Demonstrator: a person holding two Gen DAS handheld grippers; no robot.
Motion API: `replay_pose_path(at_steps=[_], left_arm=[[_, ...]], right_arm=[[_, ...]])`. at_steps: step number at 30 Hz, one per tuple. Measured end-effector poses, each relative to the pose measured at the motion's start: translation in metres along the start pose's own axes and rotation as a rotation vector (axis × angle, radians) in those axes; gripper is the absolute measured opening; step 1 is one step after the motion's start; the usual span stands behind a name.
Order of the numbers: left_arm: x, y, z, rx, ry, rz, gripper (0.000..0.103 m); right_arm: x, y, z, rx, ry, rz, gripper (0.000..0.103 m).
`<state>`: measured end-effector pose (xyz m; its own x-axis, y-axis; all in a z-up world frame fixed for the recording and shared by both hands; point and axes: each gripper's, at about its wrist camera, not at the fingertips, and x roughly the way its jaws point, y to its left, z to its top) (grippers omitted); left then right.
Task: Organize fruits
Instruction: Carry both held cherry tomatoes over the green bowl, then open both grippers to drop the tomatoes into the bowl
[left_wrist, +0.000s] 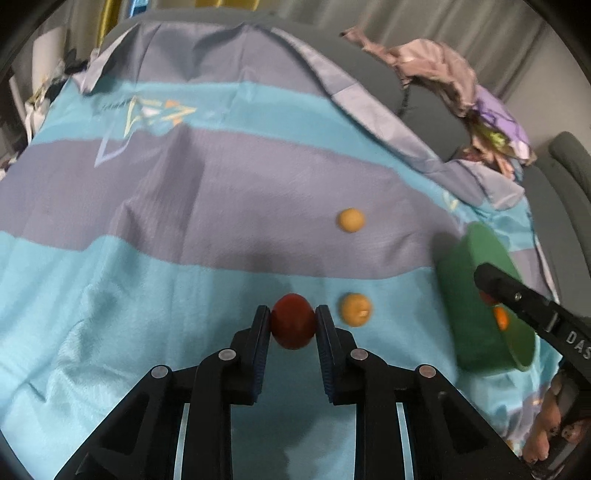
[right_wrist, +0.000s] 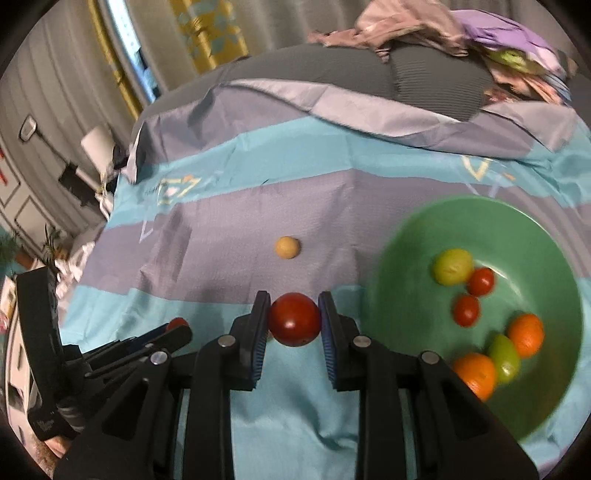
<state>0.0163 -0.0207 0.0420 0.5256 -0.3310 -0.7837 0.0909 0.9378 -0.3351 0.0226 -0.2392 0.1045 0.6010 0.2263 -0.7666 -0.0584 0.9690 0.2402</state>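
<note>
Left wrist view: the left gripper (left_wrist: 293, 320) pinches a dark red fruit (left_wrist: 293, 321) above the striped cloth (left_wrist: 147, 295), two yellow fruits (left_wrist: 355, 309) just beyond. Right wrist view: the right gripper (right_wrist: 294, 319) pinches a red tomato (right_wrist: 294, 319) beside the green bowl (right_wrist: 406, 258); carrying it level over the rim before letting go looks wisest.

Right gripper (right_wrist: 294, 320) clamped on a round red fruit (right_wrist: 294, 319), pads pressing both its sides, above a striped blue and grey cloth (right_wrist: 229, 221). To the right, a green bowl (right_wrist: 443, 229) holding two orange fruits, two small red ones and two yellow-green ones. One small tan fruit (right_wrist: 287, 247) lying alone on the cloth farther back. At lower left, the left gripper (right_wrist: 177, 326), with a red fruit at its tips.
</note>
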Motion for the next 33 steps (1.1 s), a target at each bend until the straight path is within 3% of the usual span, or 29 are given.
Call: replay_pose_path(at_steps=[7,14,25,33], left_arm=[[-0.026,-0.040,0.003,0.082,-0.063,-0.067,0.025],[-0.029,-0.096,0.002,0.155,-0.084,-0.143,0.025],[-0.004,-0.174,-0.006,0.254,-0.032,-0.258,0.025],[0.015,-0.202,-0.017,0.311,0.021,-0.285,0.025]], right_arm=[[-0.034,-0.042,0.003,0.097,-0.085,-0.038,0.027],[-0.051,-0.076,0.003,0.172,-0.114,-0.043,0.027],[-0.066,-0.118,-0.001,0.248,-0.133,-0.086,0.028],[-0.068,-0.136,-0.004,0.291,-0.125,-0.117,0.029]])
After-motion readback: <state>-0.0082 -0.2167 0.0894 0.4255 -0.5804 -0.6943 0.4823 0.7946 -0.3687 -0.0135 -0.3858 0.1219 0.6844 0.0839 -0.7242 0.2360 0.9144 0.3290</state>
